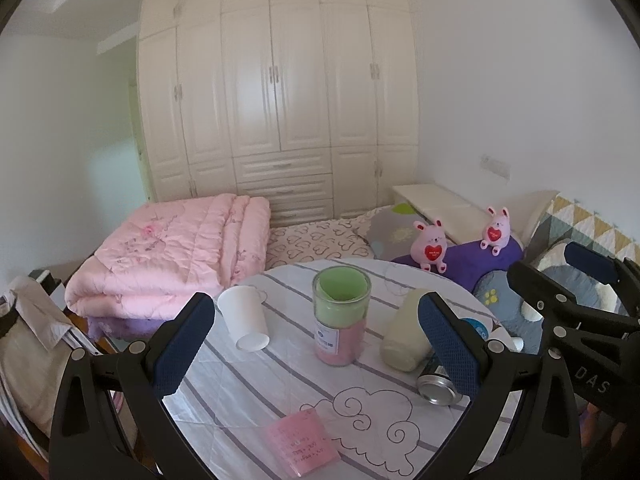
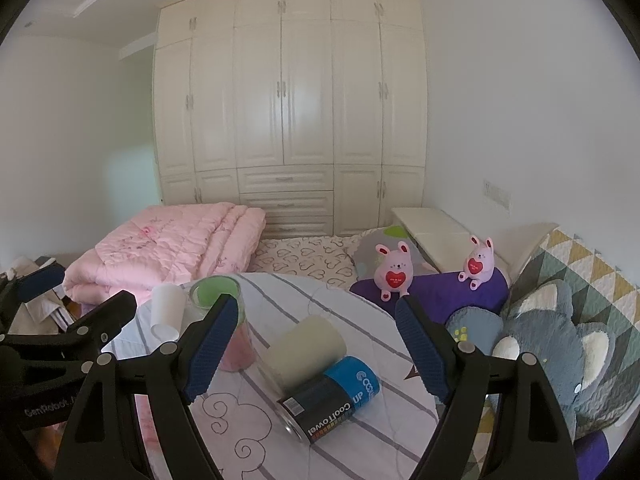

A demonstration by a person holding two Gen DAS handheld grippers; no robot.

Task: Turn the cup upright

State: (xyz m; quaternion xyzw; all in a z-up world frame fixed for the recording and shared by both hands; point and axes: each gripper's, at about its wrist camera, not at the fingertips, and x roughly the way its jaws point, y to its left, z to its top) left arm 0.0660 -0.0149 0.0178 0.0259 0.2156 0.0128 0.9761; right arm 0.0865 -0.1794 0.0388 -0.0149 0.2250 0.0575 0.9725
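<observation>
Holding both tools above a round table (image 1: 224, 400) draped in a striped cloth, we keep the left gripper (image 1: 316, 344) with its blue pads spread wide and nothing between them; the right gripper (image 2: 316, 344) hangs likewise, jaws apart and empty. Nearest us on the cloth lies a pink note (image 1: 302, 446), beside a stitched cloud outline. Just past it, to our right, a blue and black can (image 2: 332, 396) lies on its side, touching a cream cup (image 2: 302, 350), also on its side with its open mouth toward the far edge as far as we can tell. At mid-table a glass jar (image 1: 340, 316) stands upright, green above and pink below. Left of it, apart, the white paper cup (image 1: 244, 316) sits tilted with its narrow base toward us and its wider rim toward the bed, not upright. Beyond the table a folded pink quilt (image 1: 172, 256) rests on the heart-print sheet, two pink plush rabbits (image 1: 430, 246) sit on a purple cushion (image 2: 440, 292), and a grey plush toy (image 2: 568, 356) slumps at right. A cream wardrobe (image 1: 276, 80) fills the far wall.
</observation>
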